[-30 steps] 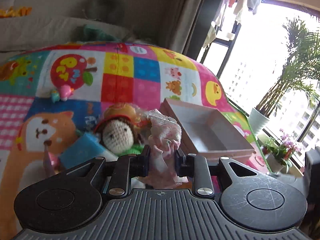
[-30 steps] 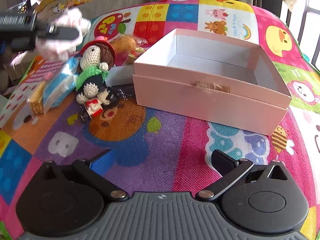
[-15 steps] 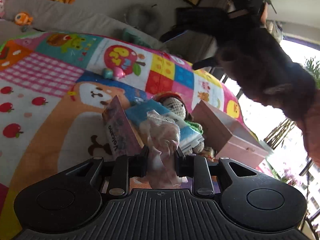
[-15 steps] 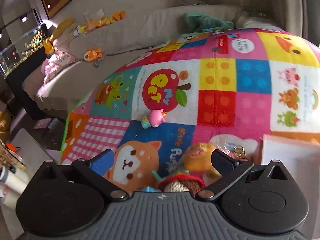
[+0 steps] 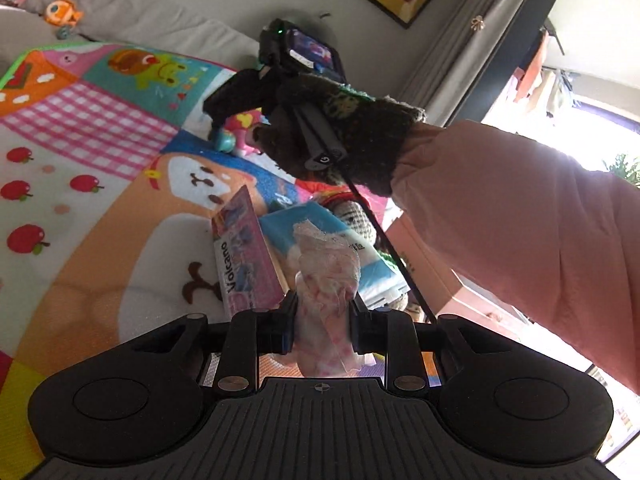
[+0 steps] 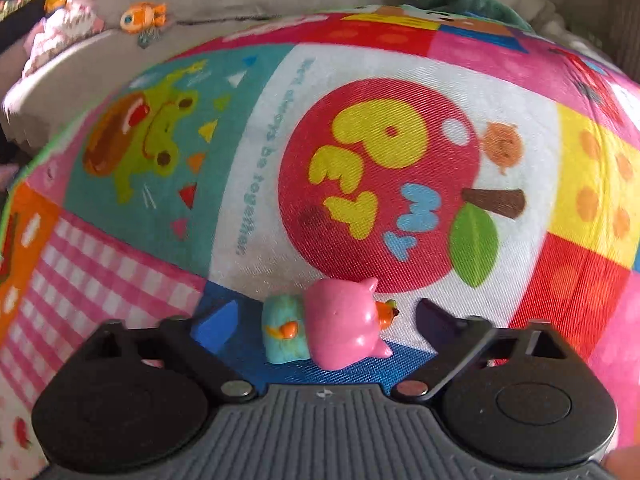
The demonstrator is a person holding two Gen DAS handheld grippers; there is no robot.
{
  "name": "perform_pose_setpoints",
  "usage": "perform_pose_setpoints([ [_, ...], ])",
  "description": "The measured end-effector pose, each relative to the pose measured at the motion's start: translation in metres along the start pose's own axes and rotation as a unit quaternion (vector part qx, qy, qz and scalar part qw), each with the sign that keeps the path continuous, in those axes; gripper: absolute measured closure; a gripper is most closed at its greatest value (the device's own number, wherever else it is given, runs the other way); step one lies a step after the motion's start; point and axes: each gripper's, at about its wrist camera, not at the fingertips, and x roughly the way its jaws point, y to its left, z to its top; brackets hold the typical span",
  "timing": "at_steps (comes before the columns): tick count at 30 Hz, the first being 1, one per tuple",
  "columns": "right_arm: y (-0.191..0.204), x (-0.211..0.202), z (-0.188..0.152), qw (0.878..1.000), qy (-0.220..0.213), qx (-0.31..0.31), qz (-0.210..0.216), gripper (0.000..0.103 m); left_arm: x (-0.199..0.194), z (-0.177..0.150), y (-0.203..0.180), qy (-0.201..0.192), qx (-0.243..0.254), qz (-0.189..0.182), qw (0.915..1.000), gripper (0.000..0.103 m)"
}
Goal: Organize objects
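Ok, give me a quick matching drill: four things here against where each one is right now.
Things:
1. pink lacy cloth
2. pink pig figurine
3. Volcano book
4. orange fish toy

Places:
A. on the grey sofa behind the mat
B. between the right gripper's open fingers
C. clamped in the left gripper
D. lying on the play mat

Pairs: 1-C, 2-B, 3-D, 4-A

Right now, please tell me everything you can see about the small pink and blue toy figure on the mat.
The toy figure is small, glossy and looks like hard plastic: a pink head with pointed ears, a light blue body and small orange details. It lies on its side on the colourful mat, at the border of a blue square and the white square with the red apple. It sits between the fingers of the right tool, whose jaws have just been closing but do not yet touch it.
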Motion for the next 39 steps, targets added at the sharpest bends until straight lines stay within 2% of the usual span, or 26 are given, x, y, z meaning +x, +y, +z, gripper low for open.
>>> perform_pose_setpoints([
  [3,-0.013,-0.021,-0.008,1.0,-0.008,0.011,0.004,0.034,-0.002,-0.001,-0.001,-0.007,0.002,0.007,1.0,0.075],
  [6,-0.033,-0.078,-0.035,0.999,-0.04,0.0,0.032,0.035,-0.001,0.0,-0.004,-0.003,0.01,0.007,0.9999,0.075],
  [9,-0.052,-0.15,-0.088,0.995,-0.07,-0.05,0.059,0.035,0.0,0.0,-0.008,-0.002,0.023,0.009,0.9997,0.075],
  [13,-0.071,-0.227,-0.175,0.988,-0.082,-0.093,0.089,0.035,0.003,-0.009,-0.039,0.007,0.103,0.041,0.9938,0.075],
  [14,-0.076,-0.242,-0.196,0.987,-0.086,-0.096,0.098,0.035,0.005,-0.012,-0.047,0.016,0.112,0.04,0.9928,0.075],
  [16,-0.089,-0.262,-0.235,0.986,-0.085,-0.083,0.116,0.035,0.013,-0.02,-0.067,0.048,0.129,0.012,0.9904,0.075],
  [17,-0.096,-0.266,-0.249,0.987,-0.083,-0.069,0.123,0.035,0.017,-0.025,-0.078,0.062,0.145,0.003,0.9874,0.075],
  [19,-0.115,-0.266,-0.274,0.988,-0.082,-0.032,0.125,0.031,0.027,-0.041,-0.104,0.088,0.205,0.007,0.9748,0.071],
  [21,-0.133,-0.264,-0.293,0.989,-0.093,0.007,0.116,0.014,0.037,-0.058,-0.124,0.106,0.266,0.049,0.9568,0.07],
  [23,-0.151,-0.264,-0.318,0.986,-0.104,0.043,0.122,0.012,0.042,-0.069,-0.133,0.121,0.305,0.084,0.941,0.069],
  [24,-0.157,-0.266,-0.329,0.985,-0.11,0.053,0.122,0.012,0.04,-0.07,-0.134,0.122,0.31,0.094,0.9382,0.069],
  [26,-0.168,-0.266,-0.352,0.983,-0.124,0.071,0.116,0.007,0.038,-0.069,-0.132,0.128,0.307,0.112,0.9365,0.068],
  [27,-0.172,-0.265,-0.362,0.983,-0.129,0.08,0.108,0.004,0.037,-0.066,-0.128,0.13,0.302,0.118,0.9369,0.061],
  [28,-0.174,-0.262,-0.37,0.983,-0.128,0.087,0.095,0.004,0.036,-0.064,-0.124,0.131,0.297,0.124,0.9376,0.056],
  [29,-0.175,-0.258,-0.379,0.985,-0.124,0.091,0.083,0.004,0.037,-0.06,-0.12,0.135,0.288,0.13,0.9391,0.046],
  [30,-0.177,-0.255,-0.387,0.986,-0.12,0.094,0.071,0.004,0.037,-0.056,-0.116,0.142,0.276,0.136,0.9407,0.04],
  [32,-0.178,-0.25,-0.401,0.987,-0.117,0.098,0.049,0.004,0.035,-0.047,-0.11,0.157,0.253,0.147,0.9432,0.038],
  [35,-0.179,-0.247,-0.416,0.988,-0.121,0.096,0.028,0.004,0.026,-0.04,-0.101,0.164,0.242,0.167,0.9415,0.038],
  [39,-0.187,-0.239,-0.429,0.986,-0.114,0.118,0.042,0.002,0.013,-0.029,-0.085,0.164,0.212,0.173,0.9477,0.041],
])
